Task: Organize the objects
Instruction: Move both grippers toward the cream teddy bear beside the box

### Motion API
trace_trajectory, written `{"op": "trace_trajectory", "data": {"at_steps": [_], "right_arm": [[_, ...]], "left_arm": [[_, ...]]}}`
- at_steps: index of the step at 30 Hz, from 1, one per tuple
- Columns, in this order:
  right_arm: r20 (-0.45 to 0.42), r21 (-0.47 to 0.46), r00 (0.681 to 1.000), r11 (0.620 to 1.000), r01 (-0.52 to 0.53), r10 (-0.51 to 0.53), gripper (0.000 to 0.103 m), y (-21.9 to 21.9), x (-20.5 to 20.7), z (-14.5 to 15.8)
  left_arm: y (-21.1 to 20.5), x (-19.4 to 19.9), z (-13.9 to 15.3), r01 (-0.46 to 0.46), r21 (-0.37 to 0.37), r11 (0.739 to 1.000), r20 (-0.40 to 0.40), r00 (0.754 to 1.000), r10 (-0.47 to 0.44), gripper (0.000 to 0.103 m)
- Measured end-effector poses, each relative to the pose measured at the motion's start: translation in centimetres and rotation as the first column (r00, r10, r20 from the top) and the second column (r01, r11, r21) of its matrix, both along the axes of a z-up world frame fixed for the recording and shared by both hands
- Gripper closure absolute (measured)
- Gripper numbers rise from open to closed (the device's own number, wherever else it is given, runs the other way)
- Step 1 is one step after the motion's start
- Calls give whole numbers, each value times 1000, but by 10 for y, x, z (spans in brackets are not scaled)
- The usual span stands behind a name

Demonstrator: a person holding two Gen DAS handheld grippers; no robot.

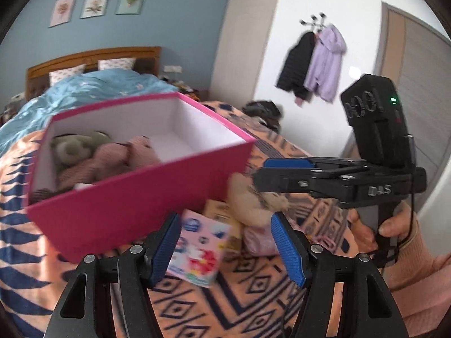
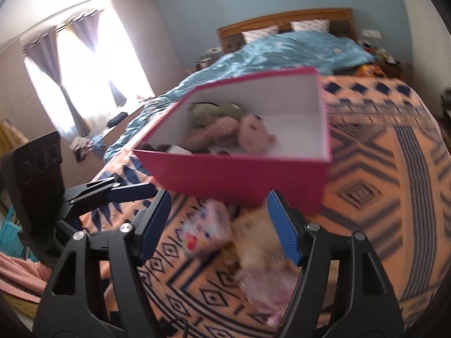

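Observation:
A pink open box [image 1: 118,211] sits on the patterned bedspread [image 1: 253,304] and holds a pink plush [image 1: 118,157] and a green plush [image 1: 76,146]. It also shows in the right wrist view [image 2: 242,177]. In front of it lie a small picture carton [image 1: 197,250], a beige plush [image 1: 251,197] and a pink cloth item [image 2: 267,287]. My left gripper [image 1: 228,248] is open above the carton. My right gripper [image 2: 220,225] is open above the carton [image 2: 203,225] and beige plush [image 2: 253,239]; it shows side-on in the left view [image 1: 287,169].
A blue quilt [image 2: 282,50] and pillows lie at the wooden headboard [image 2: 282,19]. Coats [image 1: 313,64] hang on the white wall. A curtained window [image 2: 81,76] is left of the bed. A cluttered nightstand [image 2: 386,62] stands at the far side.

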State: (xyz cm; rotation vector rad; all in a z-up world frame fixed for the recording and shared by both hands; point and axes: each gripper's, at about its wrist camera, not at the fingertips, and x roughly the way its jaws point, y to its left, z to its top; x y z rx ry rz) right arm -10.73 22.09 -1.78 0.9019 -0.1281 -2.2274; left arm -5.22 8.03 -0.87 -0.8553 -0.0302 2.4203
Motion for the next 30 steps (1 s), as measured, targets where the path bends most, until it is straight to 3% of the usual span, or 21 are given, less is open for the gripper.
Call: {"op": "trace_trajectory", "data": {"at_steps": [4,9,15,19,22,26,30], "right_arm": [[64,-12,994,996,86,-85,31,26,-1,-21],[129,-1,976,984,176,-174,31,55,-4,-42],[179,-13,964,979,203,-198,31,69,-8,-57],[203,-16,956,975,221,-213,31,74,-12,-66],[221,-28,950,973,231,-219,31,78,-13,-71],[249,-54,947,973,225,-205,31,81,-15,-76],[258,-83,948,973,214,-187,31,80,-17,-77]], "left_arm": [[23,0,-13,63,-26,998,35,997,-62,36],[32,-6,-28,80,-48,996,92,993,-75,36],[25,-15,-35,28,-68,997,136,991,-19,36],[17,-23,-38,-60,-109,992,151,986,76,36],[10,-26,-37,-90,-89,992,163,981,103,36],[13,-20,-24,-43,-41,998,130,990,48,36],[34,-18,-18,43,-48,998,111,993,-38,36]]}}
